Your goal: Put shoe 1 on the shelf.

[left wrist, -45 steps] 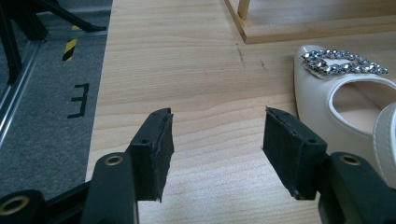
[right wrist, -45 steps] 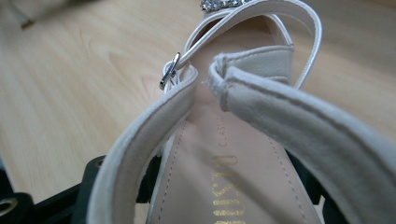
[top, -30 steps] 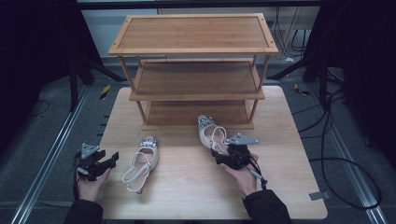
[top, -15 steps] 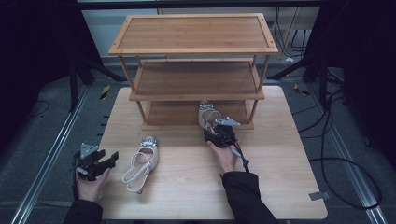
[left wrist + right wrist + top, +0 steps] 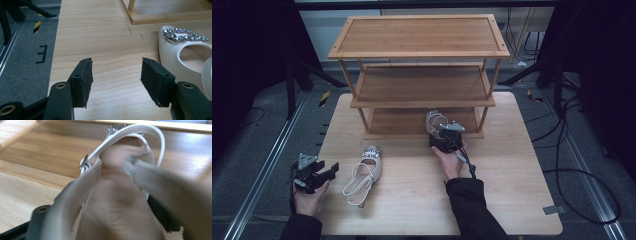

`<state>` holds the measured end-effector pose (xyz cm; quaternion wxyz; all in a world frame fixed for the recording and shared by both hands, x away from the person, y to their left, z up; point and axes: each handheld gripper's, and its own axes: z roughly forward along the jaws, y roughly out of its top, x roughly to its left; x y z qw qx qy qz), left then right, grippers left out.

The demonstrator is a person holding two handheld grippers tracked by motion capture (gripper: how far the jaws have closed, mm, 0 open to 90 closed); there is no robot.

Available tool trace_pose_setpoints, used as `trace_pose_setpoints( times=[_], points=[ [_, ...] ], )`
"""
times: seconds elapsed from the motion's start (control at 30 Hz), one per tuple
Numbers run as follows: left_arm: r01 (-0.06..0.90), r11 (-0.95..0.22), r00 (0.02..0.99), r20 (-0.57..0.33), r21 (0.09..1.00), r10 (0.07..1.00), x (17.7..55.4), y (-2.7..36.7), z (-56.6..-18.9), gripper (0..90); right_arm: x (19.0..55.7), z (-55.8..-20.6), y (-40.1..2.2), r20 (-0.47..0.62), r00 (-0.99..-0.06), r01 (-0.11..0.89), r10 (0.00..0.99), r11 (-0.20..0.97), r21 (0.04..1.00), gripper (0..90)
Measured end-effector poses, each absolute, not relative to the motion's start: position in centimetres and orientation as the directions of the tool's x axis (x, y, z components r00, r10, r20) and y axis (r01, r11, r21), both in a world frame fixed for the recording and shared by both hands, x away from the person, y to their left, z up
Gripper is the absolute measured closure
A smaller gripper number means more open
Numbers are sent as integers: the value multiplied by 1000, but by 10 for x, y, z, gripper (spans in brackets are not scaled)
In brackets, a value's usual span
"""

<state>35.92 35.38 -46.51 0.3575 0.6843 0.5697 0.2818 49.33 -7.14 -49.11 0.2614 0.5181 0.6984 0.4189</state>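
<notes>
A cream slingback shoe [image 5: 434,120] with a jewelled buckle lies with its toe on the bottom shelf of the bamboo rack [image 5: 422,50]. My right gripper [image 5: 443,136] is at its heel end. In the right gripper view the blurred jaws flank the shoe's heel [image 5: 117,202]; they have just been opening and stand apart from it. The matching shoe [image 5: 364,172] lies on the table to the front left, and the left gripper view shows it [image 5: 175,50] as well. My left gripper [image 5: 329,171] hovers open beside that shoe, nothing between its jaws [image 5: 116,80].
The wooden table [image 5: 512,200] has bare room to the right and front. The rack's two upper shelves hold nothing. Its base rail [image 5: 170,16] runs just beyond the left shoe. Cables and metal rails lie on the floor at both sides.
My right hand carried the second shoe forward from mid-table to the rack's bottom shelf, then held still there. The left hand and its shoe have not moved.
</notes>
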Motion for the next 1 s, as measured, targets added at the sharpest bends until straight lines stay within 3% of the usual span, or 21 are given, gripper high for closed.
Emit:
trace_pose_setpoints(
  times=[0.1, 0.33, 0.47, 0.6, 0.73, 0.87, 1.0],
  points=[
    [578, -93, 190, -23, 811, 981, 359, 354, -465, 418, 486, -486, -78, 86, -351, 495, 932, 107, 862, 213],
    [576, -100, 193, -16, 811, 981, 358, 353, -464, 417, 454, -473, -97, 97, -393, 487, 914, 118, 865, 225],
    [577, -100, 194, -17, 810, 981, 358, 352, -464, 417, 440, -482, -102, 97, -415, 501, 905, 138, 854, 336],
    [580, -100, 194, -18, 809, 981, 358, 352, -465, 418, 441, -491, -101, 86, -415, 531, 906, 165, 831, 376],
    [580, -98, 193, -20, 809, 981, 358, 353, -465, 419, 447, -498, -97, 76, -423, 535, 903, 181, 825, 529],
    [579, -101, 195, -18, 809, 981, 359, 353, -465, 421, 452, -504, -96, 58, -415, 557, 908, 203, 805, 580],
    [580, -98, 192, -19, 809, 981, 359, 353, -465, 421, 457, -508, -97, 77, -415, 566, 906, 191, 802, 715]
  ],
)
